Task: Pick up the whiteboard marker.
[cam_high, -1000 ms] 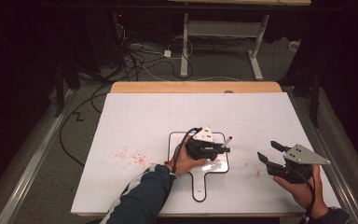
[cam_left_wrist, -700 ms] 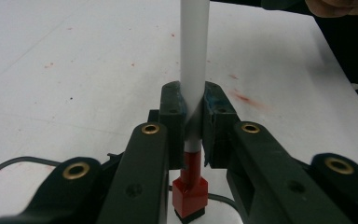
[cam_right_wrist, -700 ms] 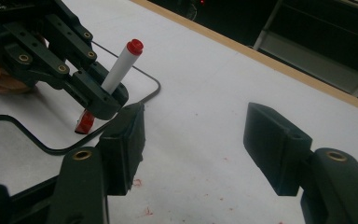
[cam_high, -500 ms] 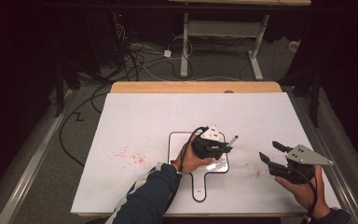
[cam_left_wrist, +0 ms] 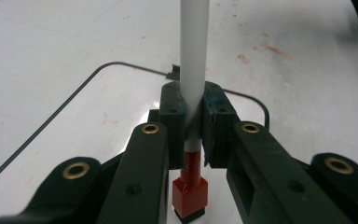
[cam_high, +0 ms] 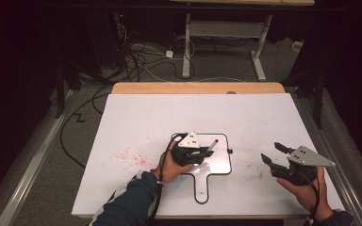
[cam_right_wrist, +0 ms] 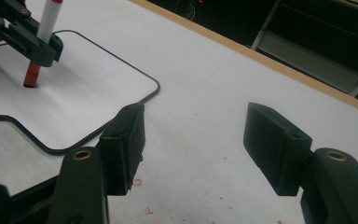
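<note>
My left gripper (cam_high: 206,151) is shut on a white marker (cam_high: 211,145) with a red end. It holds the marker over a small white board (cam_high: 219,165) with a black rim and a handle. In the left gripper view both pads clamp the marker (cam_left_wrist: 193,70), and its red end (cam_left_wrist: 190,189) stands on the board (cam_left_wrist: 98,107). My right gripper (cam_high: 272,152) hovers to the right of the board, open, with nothing between its fingers. The right gripper view looks past my right gripper (cam_right_wrist: 196,144) to the board's corner (cam_right_wrist: 98,88) and the marker (cam_right_wrist: 49,21) held in the left gripper (cam_right_wrist: 42,46).
The white tabletop (cam_high: 146,122) bears red smudges (cam_high: 132,157) left of the board and fainter specks near the right gripper. A wooden strip (cam_high: 198,88) runs along the far edge. Cables (cam_high: 136,61) and a desk frame (cam_high: 226,33) lie on the floor behind.
The left gripper has slid the marker to the left across the board over the last half second. The right gripper has stayed where it was.
</note>
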`<state>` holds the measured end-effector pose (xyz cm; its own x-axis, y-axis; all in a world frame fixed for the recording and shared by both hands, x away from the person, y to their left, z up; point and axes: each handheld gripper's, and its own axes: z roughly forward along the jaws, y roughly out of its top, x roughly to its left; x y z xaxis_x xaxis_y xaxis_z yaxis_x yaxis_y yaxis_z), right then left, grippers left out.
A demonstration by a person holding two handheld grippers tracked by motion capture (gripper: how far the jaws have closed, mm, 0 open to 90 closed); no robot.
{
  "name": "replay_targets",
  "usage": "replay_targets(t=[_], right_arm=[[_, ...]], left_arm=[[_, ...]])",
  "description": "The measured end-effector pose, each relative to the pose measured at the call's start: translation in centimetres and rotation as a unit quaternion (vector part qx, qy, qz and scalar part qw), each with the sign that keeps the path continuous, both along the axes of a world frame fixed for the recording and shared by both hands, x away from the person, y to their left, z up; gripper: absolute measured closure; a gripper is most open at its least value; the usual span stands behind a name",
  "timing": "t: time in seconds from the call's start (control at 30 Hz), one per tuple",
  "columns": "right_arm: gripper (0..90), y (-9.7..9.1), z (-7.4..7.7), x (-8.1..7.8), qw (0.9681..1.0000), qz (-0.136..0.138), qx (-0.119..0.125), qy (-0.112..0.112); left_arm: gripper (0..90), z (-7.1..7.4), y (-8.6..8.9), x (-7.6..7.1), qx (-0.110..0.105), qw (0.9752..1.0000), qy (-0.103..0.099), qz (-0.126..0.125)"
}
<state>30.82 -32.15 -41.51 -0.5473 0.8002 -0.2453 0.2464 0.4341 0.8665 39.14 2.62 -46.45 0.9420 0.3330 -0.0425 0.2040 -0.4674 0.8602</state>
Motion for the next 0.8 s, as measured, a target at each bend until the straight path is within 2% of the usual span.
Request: replay_targets(t=[0.07,0.17,0.3,0.6,0.7,0.8], right_arm=[[39.6,0.1,0.0,0.0,1.0000,0.003,-0.001,-0.001],[39.6,0.3,0.0,0.1,1.0000,0.003,-0.002,0.000],[39.6,0.4,-0.1,0.1,1.0000,0.007,-0.003,0.001],[39.6,0.4,-0.1,0.1,0.9999,0.007,-0.007,0.002],[39.6,0.3,-0.1,0.1,1.0000,0.007,-0.006,0.002],[39.6,0.1,-0.1,0.0,1.0000,0.004,-0.003,0.002]], left_arm=[[78.9,0.0,0.8,0.1,0.002,1.0000,-0.003,0.008],[78.9,-0.2,2.0,0.8,-0.007,0.9995,0.003,0.031],[78.9,-0.4,2.3,1.6,-0.017,0.9988,0.015,0.044],[78.8,-0.1,-2.0,1.1,-0.004,0.9999,0.010,-0.001],[78.8,-0.1,-2.9,0.8,-0.005,0.9998,0.011,-0.015],[78.8,0.0,-2.8,0.4,0.000,0.9997,0.011,-0.023]])
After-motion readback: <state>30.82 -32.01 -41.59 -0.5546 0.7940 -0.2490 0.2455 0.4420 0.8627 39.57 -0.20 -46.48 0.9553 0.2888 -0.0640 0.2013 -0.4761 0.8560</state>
